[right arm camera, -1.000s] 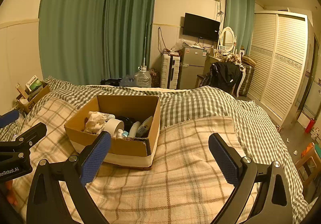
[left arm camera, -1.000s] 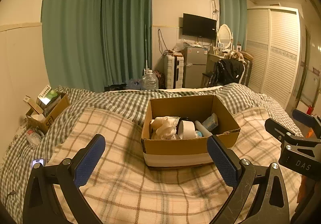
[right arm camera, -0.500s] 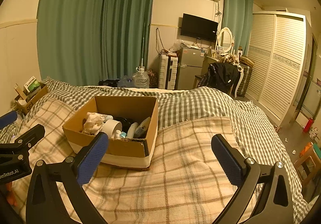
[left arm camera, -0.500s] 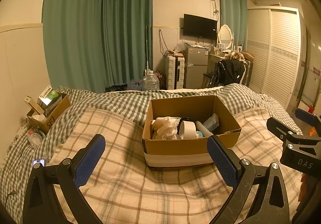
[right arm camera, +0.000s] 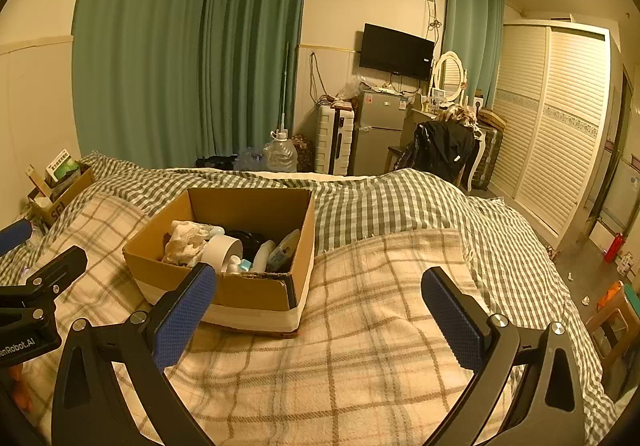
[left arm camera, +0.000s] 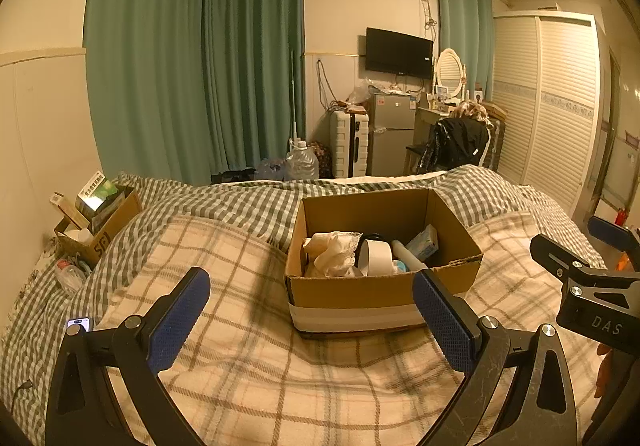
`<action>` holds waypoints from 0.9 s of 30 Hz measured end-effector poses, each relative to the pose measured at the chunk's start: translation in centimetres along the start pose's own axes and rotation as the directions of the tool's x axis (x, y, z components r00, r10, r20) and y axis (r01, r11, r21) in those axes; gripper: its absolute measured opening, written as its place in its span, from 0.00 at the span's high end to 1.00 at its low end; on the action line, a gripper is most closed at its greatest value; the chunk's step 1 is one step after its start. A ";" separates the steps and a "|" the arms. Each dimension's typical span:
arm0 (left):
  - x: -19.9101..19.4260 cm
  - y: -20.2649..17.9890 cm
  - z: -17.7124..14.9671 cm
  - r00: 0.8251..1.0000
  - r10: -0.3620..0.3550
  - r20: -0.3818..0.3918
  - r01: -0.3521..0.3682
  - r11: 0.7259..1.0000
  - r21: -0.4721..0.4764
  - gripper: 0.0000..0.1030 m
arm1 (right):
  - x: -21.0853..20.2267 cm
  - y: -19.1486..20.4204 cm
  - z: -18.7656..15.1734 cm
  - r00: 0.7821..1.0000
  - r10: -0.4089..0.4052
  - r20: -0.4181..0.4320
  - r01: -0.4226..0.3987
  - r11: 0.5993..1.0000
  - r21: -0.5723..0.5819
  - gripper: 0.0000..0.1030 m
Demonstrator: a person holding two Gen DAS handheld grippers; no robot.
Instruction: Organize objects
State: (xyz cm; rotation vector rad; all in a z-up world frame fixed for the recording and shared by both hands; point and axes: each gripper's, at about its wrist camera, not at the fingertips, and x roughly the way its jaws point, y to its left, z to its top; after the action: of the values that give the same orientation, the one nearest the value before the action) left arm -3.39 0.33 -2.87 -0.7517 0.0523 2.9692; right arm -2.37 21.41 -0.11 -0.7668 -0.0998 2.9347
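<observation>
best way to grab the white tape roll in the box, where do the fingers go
Pinch the tape roll across its ring wall, one finger in the hollow core, one outside, coming from above. It stands on edge in the cardboard box, wedged between the cream lace cloth and a white tube, so side access looks blocked. The left gripper, open, sits nearest.

Matt brown cardboard box [left arm camera: 352, 292] with a glossy white tape band on soft woven plaid blanket [left arm camera: 248, 374].
</observation>
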 end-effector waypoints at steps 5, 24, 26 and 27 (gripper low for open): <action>-0.1 0.1 0.1 1.000 0.003 0.001 -0.003 1.000 -0.001 0.00 | 0.0 0.0 0.0 1.000 0.001 -0.003 -0.001 1.000 0.001 0.00; -0.2 0.2 0.2 1.000 0.024 0.006 -0.024 1.000 -0.002 0.00 | 0.1 0.3 0.1 1.000 0.012 -0.013 -0.012 1.000 0.003 0.00; -0.2 0.3 0.2 1.000 0.021 0.003 -0.021 1.000 -0.003 0.00 | 0.2 0.3 0.1 1.000 0.011 -0.015 -0.011 1.000 0.001 0.00; -0.2 0.3 0.2 1.000 0.020 0.003 -0.020 1.000 -0.005 0.00 | 0.2 0.4 0.0 1.000 0.011 -0.016 -0.011 1.000 0.000 0.00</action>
State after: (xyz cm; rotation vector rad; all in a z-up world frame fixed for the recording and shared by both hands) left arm -3.34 0.00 -2.60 -0.7514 0.0531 2.9902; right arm -2.61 21.06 -0.21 -0.7936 -0.0944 2.9384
